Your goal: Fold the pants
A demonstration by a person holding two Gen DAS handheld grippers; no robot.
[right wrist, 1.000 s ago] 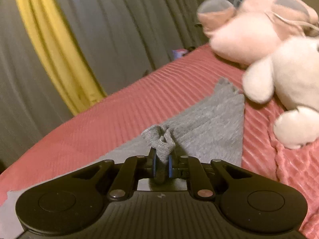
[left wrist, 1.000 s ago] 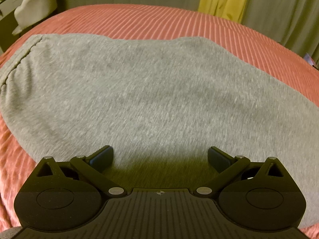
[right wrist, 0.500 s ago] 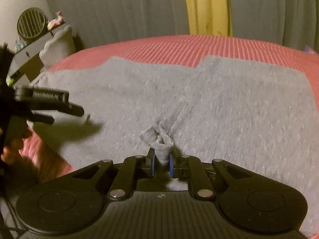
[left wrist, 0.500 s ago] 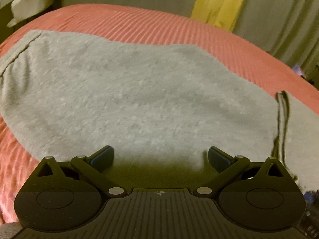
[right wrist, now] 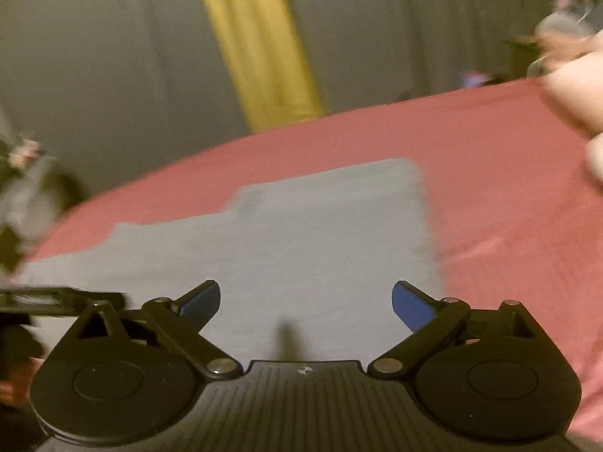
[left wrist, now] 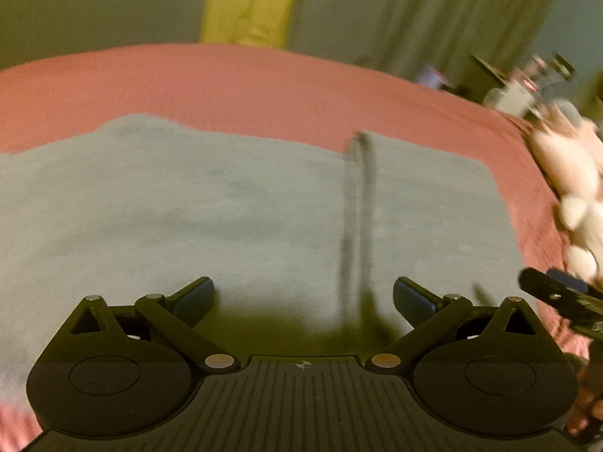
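Observation:
The grey pants (left wrist: 226, 207) lie flat on the pink bed, folded over, with the folded layer's cuff edge (left wrist: 358, 203) running as a dark line across them. My left gripper (left wrist: 303, 297) is open and empty just above the near part of the pants. My right gripper (right wrist: 305, 301) is open and empty above the folded pants (right wrist: 301, 233), whose right edge is straight. The right gripper's tip also shows at the right edge of the left wrist view (left wrist: 557, 290). Both views are blurred.
The pink ribbed bedspread (left wrist: 264, 83) surrounds the pants. A pink and white plush toy (left wrist: 569, 173) lies at the right side of the bed. Grey curtains and a yellow curtain (right wrist: 256, 45) hang behind the bed.
My right gripper has opened and let go of the grey cuff, which now lies on the pants. Both views have swung to the right. My left gripper stays open.

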